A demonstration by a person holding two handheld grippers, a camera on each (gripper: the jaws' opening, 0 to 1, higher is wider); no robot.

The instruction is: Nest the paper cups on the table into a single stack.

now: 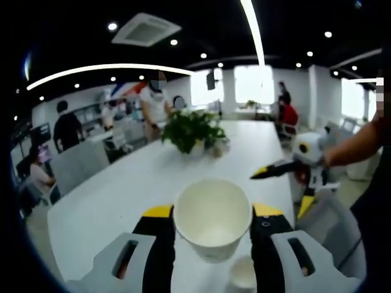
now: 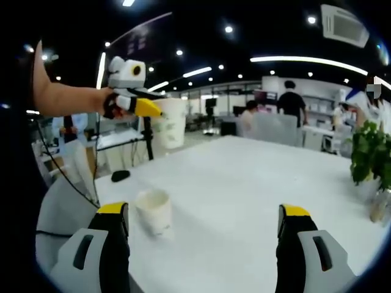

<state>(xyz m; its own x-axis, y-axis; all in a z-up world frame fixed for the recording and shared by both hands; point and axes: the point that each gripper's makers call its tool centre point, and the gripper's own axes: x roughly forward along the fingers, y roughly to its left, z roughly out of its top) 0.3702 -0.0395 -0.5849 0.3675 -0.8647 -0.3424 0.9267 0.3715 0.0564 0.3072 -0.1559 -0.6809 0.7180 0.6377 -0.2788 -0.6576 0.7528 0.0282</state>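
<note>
Left gripper view: paper cup (image 1: 212,217) between left hand-held gripper (image 1: 212,215) jaws.

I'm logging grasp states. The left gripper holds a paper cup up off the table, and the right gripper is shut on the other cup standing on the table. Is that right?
Not quite. In the right gripper view the right gripper is open and holds nothing; the second paper cup stands free on the table by one jaw. The left gripper does hold a paper cup aloft.

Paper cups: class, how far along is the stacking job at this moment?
Done: nothing nested yet. In hand: the left gripper holds one paper cup lifted above the table. Left: a second cup stands alone on the table; the right gripper is open, empty.
</note>
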